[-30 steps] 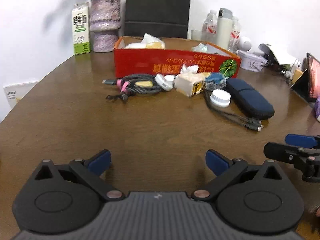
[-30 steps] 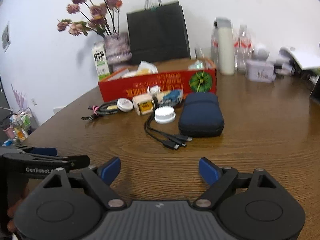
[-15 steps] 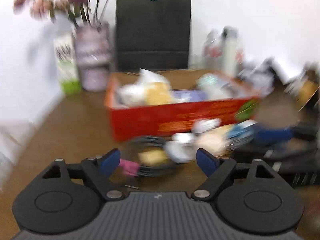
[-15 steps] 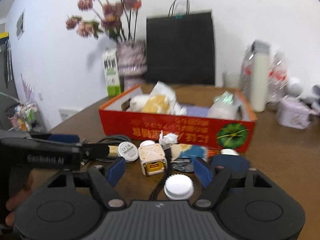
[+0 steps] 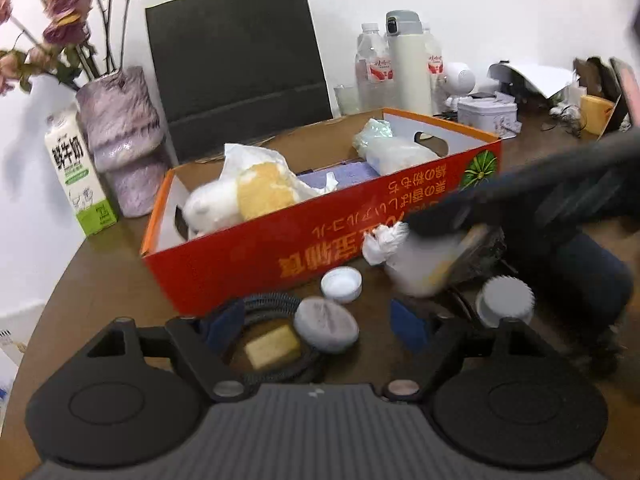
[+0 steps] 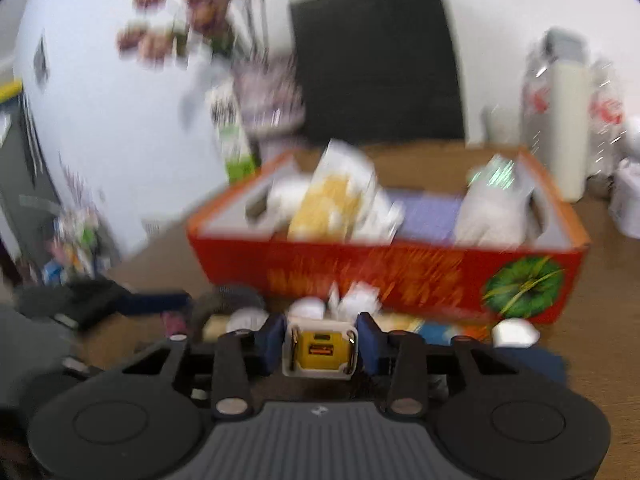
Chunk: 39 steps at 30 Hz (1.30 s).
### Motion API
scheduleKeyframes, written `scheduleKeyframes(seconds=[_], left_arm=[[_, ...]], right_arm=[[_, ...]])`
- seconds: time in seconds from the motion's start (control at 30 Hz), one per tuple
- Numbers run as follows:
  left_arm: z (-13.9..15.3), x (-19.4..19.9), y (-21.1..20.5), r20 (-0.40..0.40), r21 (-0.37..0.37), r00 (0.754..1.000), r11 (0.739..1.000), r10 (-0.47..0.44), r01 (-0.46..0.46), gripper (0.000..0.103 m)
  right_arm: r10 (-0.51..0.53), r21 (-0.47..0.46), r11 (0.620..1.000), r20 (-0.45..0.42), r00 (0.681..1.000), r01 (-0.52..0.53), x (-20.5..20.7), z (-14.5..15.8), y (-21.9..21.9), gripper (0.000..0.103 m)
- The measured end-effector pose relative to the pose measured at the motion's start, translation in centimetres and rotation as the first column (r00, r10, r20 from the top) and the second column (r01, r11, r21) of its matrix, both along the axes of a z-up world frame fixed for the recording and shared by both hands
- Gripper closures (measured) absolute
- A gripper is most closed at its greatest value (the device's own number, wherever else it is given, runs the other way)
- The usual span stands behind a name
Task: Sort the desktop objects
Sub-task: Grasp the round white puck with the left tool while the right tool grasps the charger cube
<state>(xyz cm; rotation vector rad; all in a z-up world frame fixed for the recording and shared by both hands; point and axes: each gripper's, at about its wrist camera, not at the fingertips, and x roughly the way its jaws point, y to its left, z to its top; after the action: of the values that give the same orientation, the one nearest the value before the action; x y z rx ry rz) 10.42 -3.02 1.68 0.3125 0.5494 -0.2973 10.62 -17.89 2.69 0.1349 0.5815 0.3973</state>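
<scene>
Two grippers are at work in front of the red box (image 5: 256, 256), and we handle one object each. Our right gripper (image 6: 322, 342) has its blue pads (image 6: 272, 338) pressed against both sides of the white charger cube (image 6: 320, 350), whose yellow port face looks back at the camera. Our left gripper (image 5: 316, 322) is spread wide over the coiled cable (image 5: 276, 304), with the yellow block (image 5: 272, 346) and the grey round disc (image 5: 326, 324) lying between its fingers; it holds nothing. For the charger, we judge the best move is to lift straight up before travelling, so the cube clears the crumpled paper (image 5: 384, 242) and the box's front wall, then release only once it is well over the open box. Motion blur hides finer detail.
</scene>
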Motion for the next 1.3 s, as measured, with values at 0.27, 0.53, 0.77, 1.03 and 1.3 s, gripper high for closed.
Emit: scheduleKeyframes(seconds=[0.27,0.53,0.77,1.03,1.3], left_arm=[[0.4,-1.3,-0.9,0.048,-0.018,0.997,0.998,0.065,-0.064,0.063],[3.2,-9.8,3.7,-0.135,-0.349,0.978,0.916,0.161,-0.199,0.063],[0.3,-17.7,2.0,-0.169,-0.267,0.984,0.959,0.056,-0.100,0.063],[-0.8,-18.6,2.1,-0.186,-0.262,0.981,0.959,0.061,-0.109,0.041],[-1.1,-19.9,1.0,-0.130,-0.156,0.990,0.985,0.059,-0.079,0.063]], right_arm=[[-0.076,0.100,0.993,0.094,0.993,0.066,-3.1,0.9,-3.5,0.066],[0.029,-0.043,0.999,0.083,0.996,-0.025,-10.4,1.5,-1.0,0.066],[0.008,-0.142,0.990,0.031,0.999,-0.004,-18.8,-1.4,-0.8,0.065],[-0.035,-0.211,0.977,-0.039,0.999,0.026,-21.8,-2.5,-1.3,0.063],[-0.085,-0.207,0.976,-0.063,0.994,0.071,-20.3,-3.3,-0.6,0.065]])
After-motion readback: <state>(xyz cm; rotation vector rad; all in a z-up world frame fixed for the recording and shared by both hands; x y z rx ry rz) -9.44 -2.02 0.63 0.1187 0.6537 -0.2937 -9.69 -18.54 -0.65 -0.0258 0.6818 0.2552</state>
